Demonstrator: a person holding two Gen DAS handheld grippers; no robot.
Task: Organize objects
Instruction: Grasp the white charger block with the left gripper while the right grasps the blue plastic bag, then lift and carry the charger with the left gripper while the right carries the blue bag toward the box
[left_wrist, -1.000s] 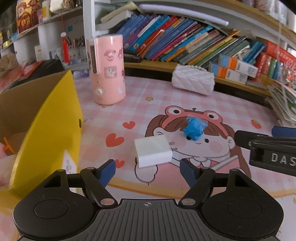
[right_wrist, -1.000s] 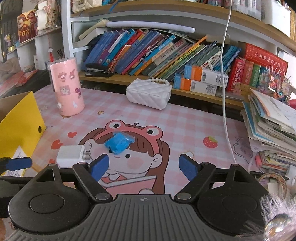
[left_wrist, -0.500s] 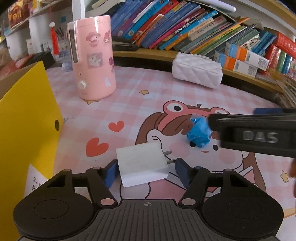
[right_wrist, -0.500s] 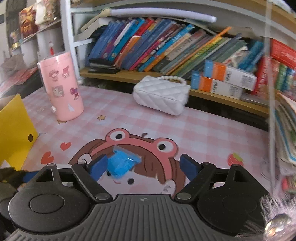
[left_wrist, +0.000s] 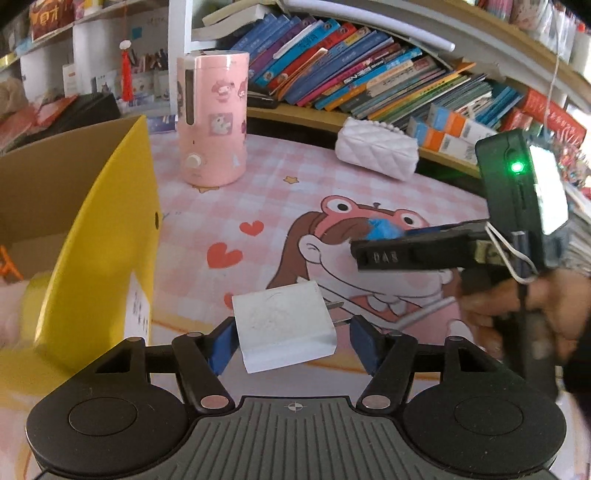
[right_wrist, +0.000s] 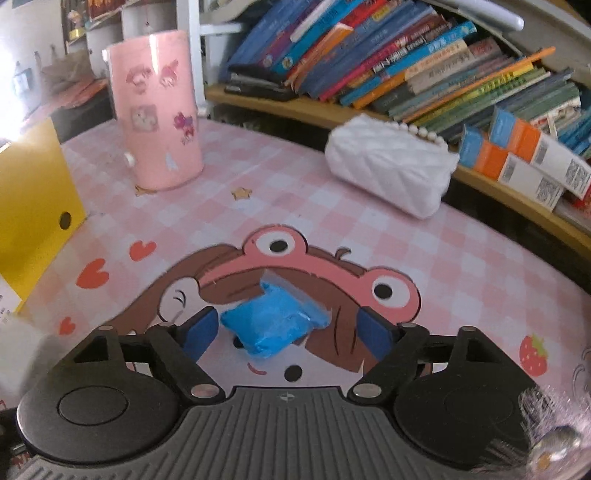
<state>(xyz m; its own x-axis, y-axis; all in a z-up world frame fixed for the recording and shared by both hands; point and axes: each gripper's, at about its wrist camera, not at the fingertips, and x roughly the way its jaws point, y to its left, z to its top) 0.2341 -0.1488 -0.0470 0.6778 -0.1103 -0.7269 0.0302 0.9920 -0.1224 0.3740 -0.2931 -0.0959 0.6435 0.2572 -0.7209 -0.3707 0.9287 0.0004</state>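
A white plug charger (left_wrist: 284, 325) sits tilted between the blue pads of my left gripper (left_wrist: 291, 343). The left pad is against its body and its prongs meet the right pad, so the gripper is shut on it. A crumpled blue packet (right_wrist: 275, 321) lies on the pink cartoon mat (right_wrist: 332, 229), between the jaws of my right gripper (right_wrist: 286, 332). Those jaws are closing. A gap still shows on the packet's right side. In the left wrist view the right gripper's finger (left_wrist: 406, 254) hides part of the blue packet (left_wrist: 382, 229).
An open yellow cardboard box (left_wrist: 103, 240) stands at the left. At the back of the mat are a pink cylinder with stickers (left_wrist: 212, 118) and a white quilted purse (left_wrist: 376, 151). Behind them runs a shelf of books (left_wrist: 369, 81). A person's hand (left_wrist: 517, 306) holds the right gripper.
My left gripper closed on the charger and carried it a little nearer. My right gripper came down and forward around the blue packet, and its jaws have narrowed.
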